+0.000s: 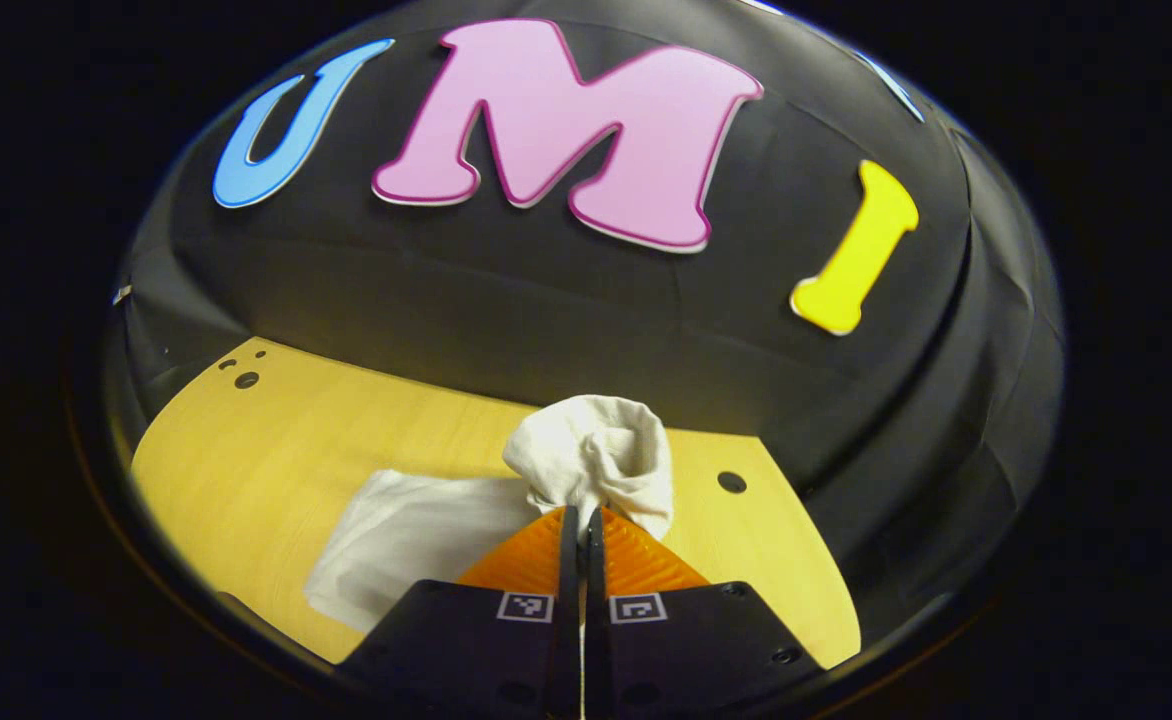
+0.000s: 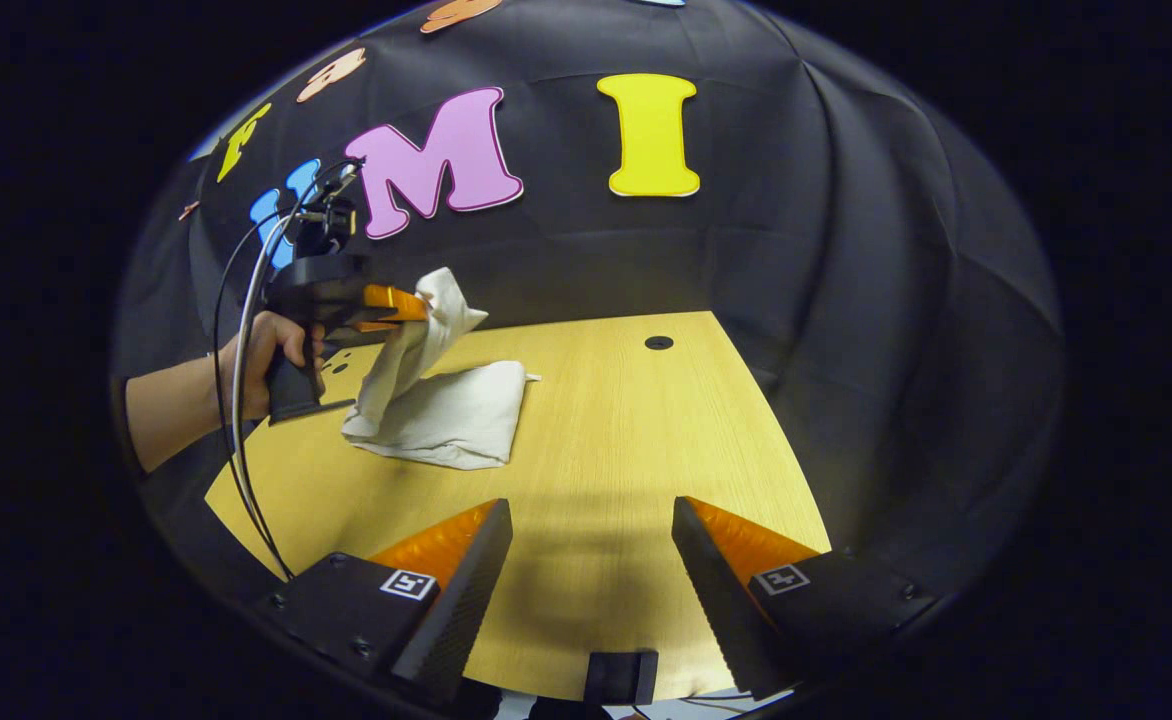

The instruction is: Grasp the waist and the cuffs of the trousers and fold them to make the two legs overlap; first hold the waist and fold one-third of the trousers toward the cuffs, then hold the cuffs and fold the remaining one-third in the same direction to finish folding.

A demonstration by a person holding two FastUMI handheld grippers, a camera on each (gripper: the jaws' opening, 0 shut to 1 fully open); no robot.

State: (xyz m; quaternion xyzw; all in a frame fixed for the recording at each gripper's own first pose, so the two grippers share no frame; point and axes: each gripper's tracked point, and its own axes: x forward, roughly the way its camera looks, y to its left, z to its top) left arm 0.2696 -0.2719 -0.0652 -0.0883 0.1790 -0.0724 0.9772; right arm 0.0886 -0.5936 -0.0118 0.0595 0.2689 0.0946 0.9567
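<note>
Right gripper (image 2: 591, 540) fingers apart over bare table (image 2: 626, 440); left gripper (image 1: 582, 530) clamped on bunched end of trousers (image 2: 446, 410), lifted at 10 o'clock, remainder folded on table; light, limp cloth, best pinched through stacked layers at edges.

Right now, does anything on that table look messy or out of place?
Yes. The trousers are not lying flat: the left gripper has pinched one end into a crumpled bunch and holds it above the table, while the rest sits folded below. The right gripper is open and empty.
</note>
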